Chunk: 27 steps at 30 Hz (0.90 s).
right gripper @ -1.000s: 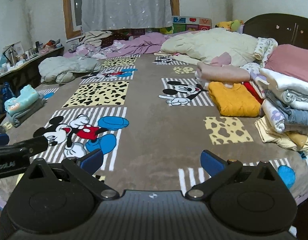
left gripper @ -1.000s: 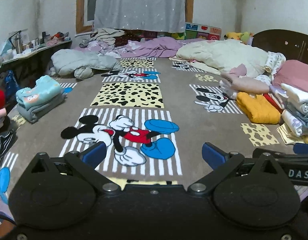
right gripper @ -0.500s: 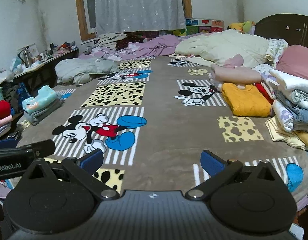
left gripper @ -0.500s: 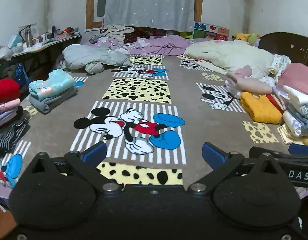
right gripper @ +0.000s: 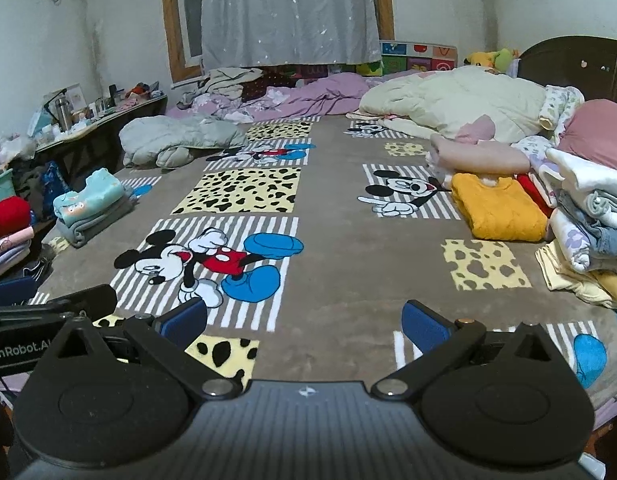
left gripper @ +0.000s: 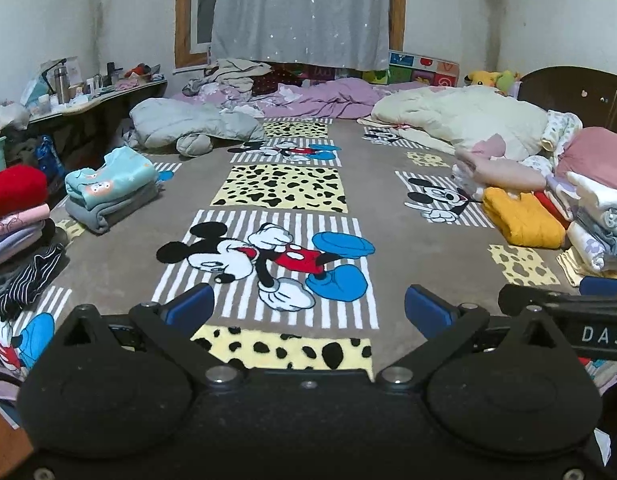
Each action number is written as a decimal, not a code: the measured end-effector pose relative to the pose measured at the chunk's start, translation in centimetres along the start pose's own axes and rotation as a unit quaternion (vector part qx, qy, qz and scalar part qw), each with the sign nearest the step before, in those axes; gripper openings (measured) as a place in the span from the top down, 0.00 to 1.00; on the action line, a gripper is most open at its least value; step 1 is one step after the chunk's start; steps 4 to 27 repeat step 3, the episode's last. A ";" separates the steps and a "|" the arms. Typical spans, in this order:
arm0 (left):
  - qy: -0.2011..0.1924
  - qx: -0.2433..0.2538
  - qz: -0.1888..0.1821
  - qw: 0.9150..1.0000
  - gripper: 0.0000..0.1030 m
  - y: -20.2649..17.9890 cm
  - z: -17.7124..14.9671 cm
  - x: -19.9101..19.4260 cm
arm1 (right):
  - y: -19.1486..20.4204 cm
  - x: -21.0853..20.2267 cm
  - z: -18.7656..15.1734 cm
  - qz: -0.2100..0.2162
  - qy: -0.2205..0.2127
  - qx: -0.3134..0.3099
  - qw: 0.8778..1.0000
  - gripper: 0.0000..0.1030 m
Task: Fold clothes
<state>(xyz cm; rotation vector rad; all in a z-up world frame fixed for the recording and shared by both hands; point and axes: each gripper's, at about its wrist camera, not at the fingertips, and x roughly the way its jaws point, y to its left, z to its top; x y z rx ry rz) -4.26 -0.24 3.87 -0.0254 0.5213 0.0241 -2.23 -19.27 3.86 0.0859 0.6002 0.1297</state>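
My left gripper is open and holds nothing, hovering above the near edge of a brown cartoon-mouse blanket. My right gripper is open and holds nothing too, just to the right of the left one. Folded clothes lie at the left: a teal and grey stack and a red-topped stack. At the right are a folded yellow sweater and a tall pile of folded garments. A grey padded jacket lies unfolded at the far left.
A cream quilt and purple bedding fill the far end under a grey curtain. A cluttered shelf runs along the left wall. A dark wooden headboard stands at the right. A striped garment lies near left.
Both grippers have drawn back and risen, so more of the near blanket and the left-hand stacks show. Both stay open.
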 end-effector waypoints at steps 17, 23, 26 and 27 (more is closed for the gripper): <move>-0.006 0.000 -0.002 1.000 0.00 0.1 0.1 -0.2 | 0.2 0.3 -0.1 -0.003 0.004 0.000 1.000 0.00; -0.006 0.000 -0.002 1.000 0.00 0.1 0.1 -0.2 | 0.2 0.3 -0.1 -0.003 0.004 0.000 1.000 0.00; -0.006 0.000 -0.002 1.000 0.00 0.1 0.1 -0.2 | 0.2 0.3 -0.1 -0.003 0.004 0.000 1.000 0.00; -0.006 0.000 -0.002 1.000 0.00 0.1 0.1 -0.2 | 0.2 0.3 -0.1 -0.003 0.004 0.000 1.000 0.00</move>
